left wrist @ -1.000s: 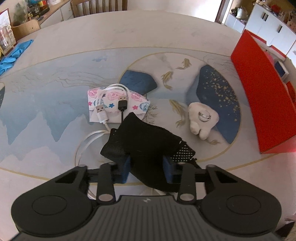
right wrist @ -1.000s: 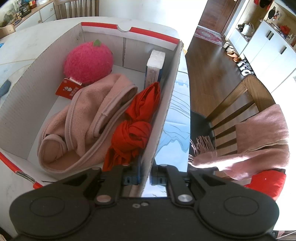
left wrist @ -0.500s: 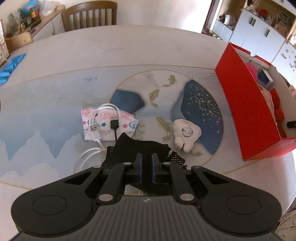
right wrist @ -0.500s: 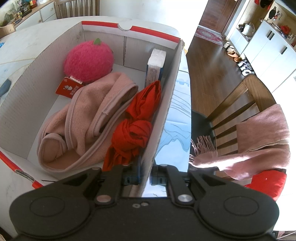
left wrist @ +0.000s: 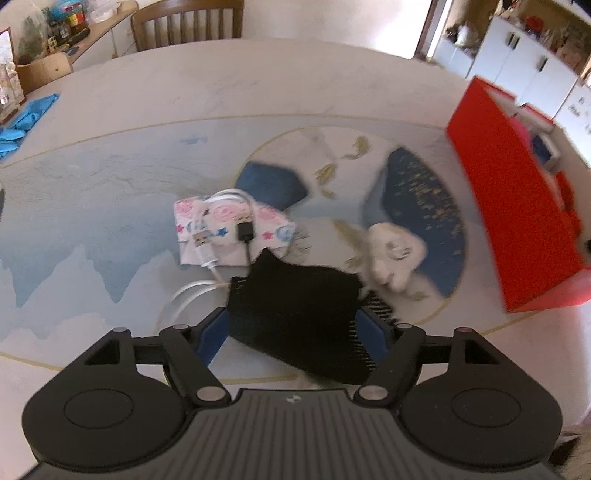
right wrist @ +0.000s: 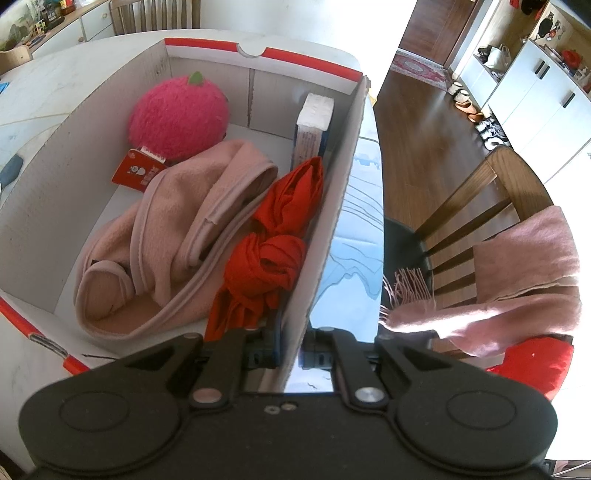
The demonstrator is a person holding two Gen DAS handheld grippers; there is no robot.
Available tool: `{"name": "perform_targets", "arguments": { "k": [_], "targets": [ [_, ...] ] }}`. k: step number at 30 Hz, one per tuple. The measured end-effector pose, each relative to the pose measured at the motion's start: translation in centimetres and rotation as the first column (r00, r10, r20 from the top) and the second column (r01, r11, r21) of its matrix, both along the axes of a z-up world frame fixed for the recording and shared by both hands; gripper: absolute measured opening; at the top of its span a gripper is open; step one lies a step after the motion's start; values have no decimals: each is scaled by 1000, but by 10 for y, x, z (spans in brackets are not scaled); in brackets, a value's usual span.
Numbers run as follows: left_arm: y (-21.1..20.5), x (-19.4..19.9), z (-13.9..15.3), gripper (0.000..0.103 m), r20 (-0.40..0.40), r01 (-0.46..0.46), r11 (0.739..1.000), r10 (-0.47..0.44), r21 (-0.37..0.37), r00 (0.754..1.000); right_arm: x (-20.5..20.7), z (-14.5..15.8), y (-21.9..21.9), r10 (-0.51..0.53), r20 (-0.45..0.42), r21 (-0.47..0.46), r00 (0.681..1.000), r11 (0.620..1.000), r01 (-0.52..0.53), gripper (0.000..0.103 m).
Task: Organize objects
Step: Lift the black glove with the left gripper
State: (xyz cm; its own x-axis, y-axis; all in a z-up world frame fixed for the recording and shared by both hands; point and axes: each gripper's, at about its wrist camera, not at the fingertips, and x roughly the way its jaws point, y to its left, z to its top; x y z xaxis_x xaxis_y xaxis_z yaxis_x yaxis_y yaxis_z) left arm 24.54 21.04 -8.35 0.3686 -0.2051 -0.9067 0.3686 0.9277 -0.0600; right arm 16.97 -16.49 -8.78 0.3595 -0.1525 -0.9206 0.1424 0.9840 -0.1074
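A black knitted cloth (left wrist: 295,306) lies on the table mat between the fingers of my left gripper (left wrist: 293,332), whose jaws stand wide open on either side of it. Beyond it lie a patterned pouch (left wrist: 232,229) with white and black USB cables (left wrist: 221,243) and a cream plush toy (left wrist: 395,254). The red box (left wrist: 517,221) stands at the right. My right gripper (right wrist: 291,354) is shut on the box's right wall (right wrist: 328,229). Inside are a pink plush ball (right wrist: 177,114), a pink garment (right wrist: 173,236), a red cloth (right wrist: 273,251) and a white packet (right wrist: 314,125).
Blue gloves (left wrist: 26,118) lie at the table's far left edge. A wooden chair (left wrist: 188,22) stands behind the table. Another chair (right wrist: 491,221) draped with a pink scarf (right wrist: 517,291) stands to the right of the box, over a wood floor.
My left gripper was shut on the black cloth half a second ago and has opened wide, moving lower and closer to it. My right gripper has kept its hold on the box wall.
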Motion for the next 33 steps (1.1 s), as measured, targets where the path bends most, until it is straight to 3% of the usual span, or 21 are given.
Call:
{"name": "perform_targets", "arguments": {
  "k": [6,12,13,18,21,27,33],
  "targets": [
    [-1,4,-20,75,-17,6,999,-5,50,1000,-1,-1,1,0,-3,0,1000,1000,0,7],
    [1,5,-24,74,-22,-3,999,4,40,1000,-1,-3,2,-2,-8,1,1000,1000,2,7],
    [1,5,-24,72,-23,-1,999,2,38,1000,-1,-3,2,-3,-8,2,1000,1000,3,7],
    [-1,3,-21,35,-29,17,1000,-17,17,999,-1,-4,1,-3,-8,4,1000,1000,3,7],
    [-2,2,-16,25,-24,26,1000,-25,17,999,-1,-4,0,-2,-9,4,1000,1000,2,7],
    [-3,0,3,13,-7,61,998,-61,-28,998,-1,-5,1,1,-7,3,1000,1000,-1,7],
    [-8,1,30,11,25,75,992,-73,-104,997,-1,-6,0,3,-7,2,1000,1000,-3,7]
  ]
}}
